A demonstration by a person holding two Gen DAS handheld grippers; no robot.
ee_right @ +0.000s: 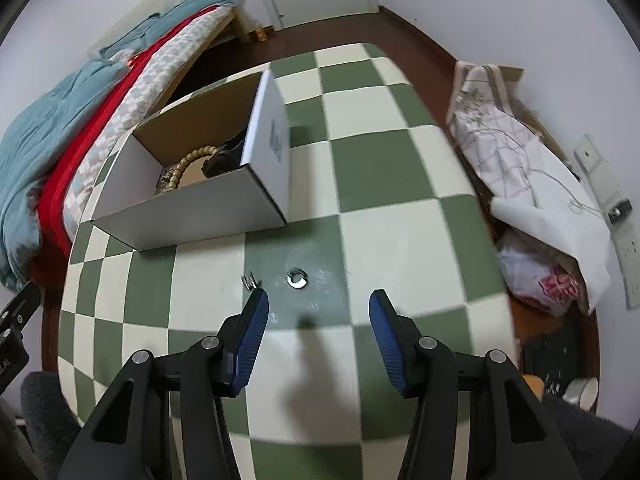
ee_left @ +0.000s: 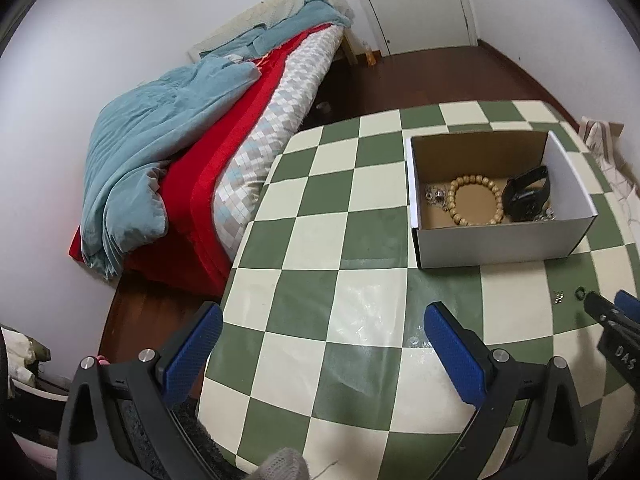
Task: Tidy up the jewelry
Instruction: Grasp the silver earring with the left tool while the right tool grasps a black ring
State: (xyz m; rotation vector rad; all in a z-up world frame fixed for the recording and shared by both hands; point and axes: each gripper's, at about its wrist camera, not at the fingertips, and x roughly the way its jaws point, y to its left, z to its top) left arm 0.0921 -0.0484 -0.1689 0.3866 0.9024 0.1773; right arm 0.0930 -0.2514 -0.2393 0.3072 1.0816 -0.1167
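Observation:
An open cardboard box (ee_left: 496, 242) (ee_right: 192, 208) stands on the checkered table. Inside lie a wooden bead bracelet (ee_left: 476, 199) (ee_right: 192, 160), a black watch (ee_left: 526, 196) (ee_right: 224, 160) and small silver pieces (ee_left: 436, 194). On the table in front of the box lie a silver ring (ee_right: 297, 278) (ee_left: 580, 293) and a small silver clip (ee_right: 251, 281) (ee_left: 558, 297). My right gripper (ee_right: 318, 308) is open and empty, just short of the ring, with the clip at its left fingertip. My left gripper (ee_left: 322, 320) is open and empty over the table, left of the box.
The green and cream checkered table (ee_left: 320, 200) has its left edge beside a bed (ee_left: 248, 128) with red and blue covers. Cloth-covered clutter (ee_right: 520, 168) and a plastic bag (ee_right: 540, 276) sit off the table's right edge. A door (ee_left: 420, 0) is at the back.

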